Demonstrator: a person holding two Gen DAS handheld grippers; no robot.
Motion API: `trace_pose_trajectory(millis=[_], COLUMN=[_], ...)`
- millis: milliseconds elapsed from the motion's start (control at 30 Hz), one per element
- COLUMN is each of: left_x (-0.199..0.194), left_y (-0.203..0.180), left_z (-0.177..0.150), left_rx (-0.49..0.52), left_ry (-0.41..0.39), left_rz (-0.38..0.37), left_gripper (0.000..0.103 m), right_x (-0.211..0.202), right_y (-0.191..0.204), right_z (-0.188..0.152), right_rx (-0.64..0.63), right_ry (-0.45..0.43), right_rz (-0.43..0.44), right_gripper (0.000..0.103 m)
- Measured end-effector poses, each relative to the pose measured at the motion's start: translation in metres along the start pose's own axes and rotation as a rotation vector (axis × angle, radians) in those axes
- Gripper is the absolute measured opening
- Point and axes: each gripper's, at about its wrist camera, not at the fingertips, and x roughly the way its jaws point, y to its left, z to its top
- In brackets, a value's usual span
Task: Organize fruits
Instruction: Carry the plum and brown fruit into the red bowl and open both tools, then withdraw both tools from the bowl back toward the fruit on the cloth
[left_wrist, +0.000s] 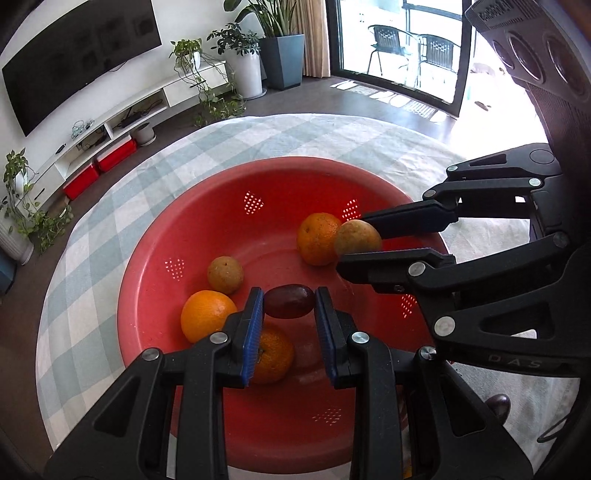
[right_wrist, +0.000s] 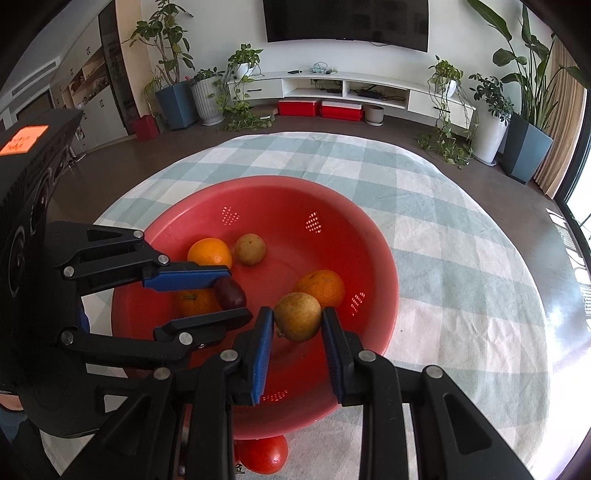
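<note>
Left gripper (left_wrist: 289, 301) clamps dark plum (left_wrist: 289, 301), right gripper (right_wrist: 297, 318) clamps brown fruit (right_wrist: 297, 316) over red bowl (left_wrist: 155, 236); either could slip, knocking orange (right_wrist: 320, 287) at 1 o'clock.

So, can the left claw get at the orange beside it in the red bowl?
Probably not yet: the left claw is shut on a dark plum. The orange lies uncovered just beside it in the red bowl.
</note>
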Motion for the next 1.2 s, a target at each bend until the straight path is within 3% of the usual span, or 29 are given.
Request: trace_pose_trajectory(millis=[433, 533, 667, 933, 1067, 1200], left_x=[0.000, -0.003, -0.012, -0.062, -0.089, -0.111], left_y=[0.007, 0.008, 0.011, 0.010, 0.002, -0.010], left_z=[-0.002, -0.002, -0.003, -0.015, -0.039, -0.069], left_rx=[-0.035, -0.045, -0.056, -0.101, -0.125, -0.181], left_ry=[0.018, 0.013, -0.018, -0.109, -0.118, -0.140], left_rz=[0.018, 0.034, 0.041, 0.059, 0.050, 0.020], left_gripper=[0.027, 0.035, 0.056, 0.065, 0.068, 0.078], right_x=[-0.002, -0.004, -0.013, -0.047, -0.078, -0.110], right_y=[0.003, 0.003, -0.003, -0.016, -0.010, 0.002], right_z=[-0.002, -0.002, -0.001, 0.001, -0.003, -0.023], right_rx=[-0.011, -0.008, 0.019, 0.080, 0.082, 0.077], right_ry=[-0.019, -0.026, -0.050, -0.126, -0.181, -0.224], right_rz=[0.004, 0.003, 0.009, 0.017, 0.025, 0.035], right_gripper=[0.034, 0.037, 0.039, 0.048, 0.062, 0.070])
